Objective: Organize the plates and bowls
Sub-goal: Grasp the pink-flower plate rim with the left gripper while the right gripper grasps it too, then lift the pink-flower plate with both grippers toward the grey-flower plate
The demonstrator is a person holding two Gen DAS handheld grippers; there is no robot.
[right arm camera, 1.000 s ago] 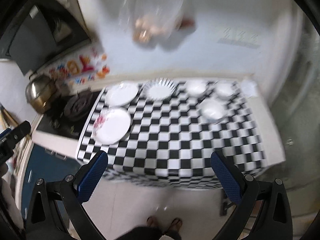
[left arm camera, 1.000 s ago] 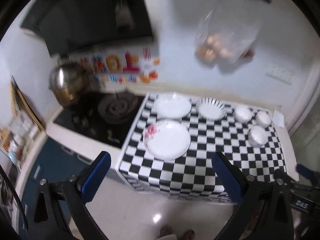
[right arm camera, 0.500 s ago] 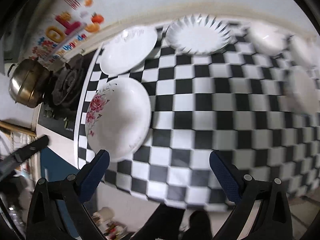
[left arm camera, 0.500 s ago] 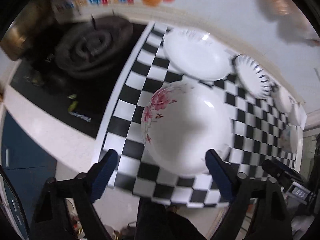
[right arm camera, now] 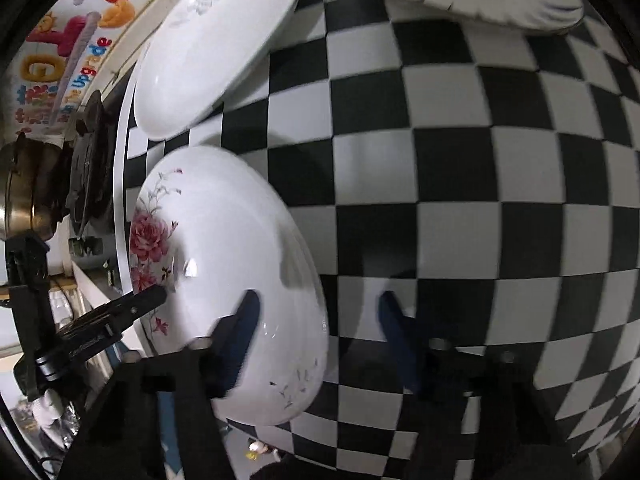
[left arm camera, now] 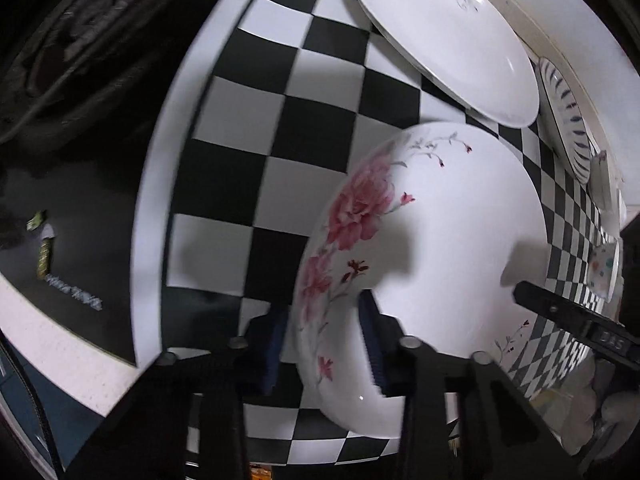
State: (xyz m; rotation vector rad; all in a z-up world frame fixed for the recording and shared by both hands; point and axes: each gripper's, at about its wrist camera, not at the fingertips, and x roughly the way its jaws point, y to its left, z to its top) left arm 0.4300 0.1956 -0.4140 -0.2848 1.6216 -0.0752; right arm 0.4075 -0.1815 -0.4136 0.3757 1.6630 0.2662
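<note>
With both hand-held grippers, left [left arm camera: 324, 340] and right [right arm camera: 316, 340], closing astride the floral plate's [left arm camera: 432, 248] rim near the counter's [right arm camera: 460, 200] front-left corner, seemingly without firm contact, we risk tipping it off.

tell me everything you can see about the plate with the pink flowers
The pink-flower plate is glossy white, ceramic by its look, with pink blooms and thin grey sprigs along its rim. It lies on the checkered cloth at the counter's front. The left gripper and right gripper each straddle its rim, jaws closing.
</note>
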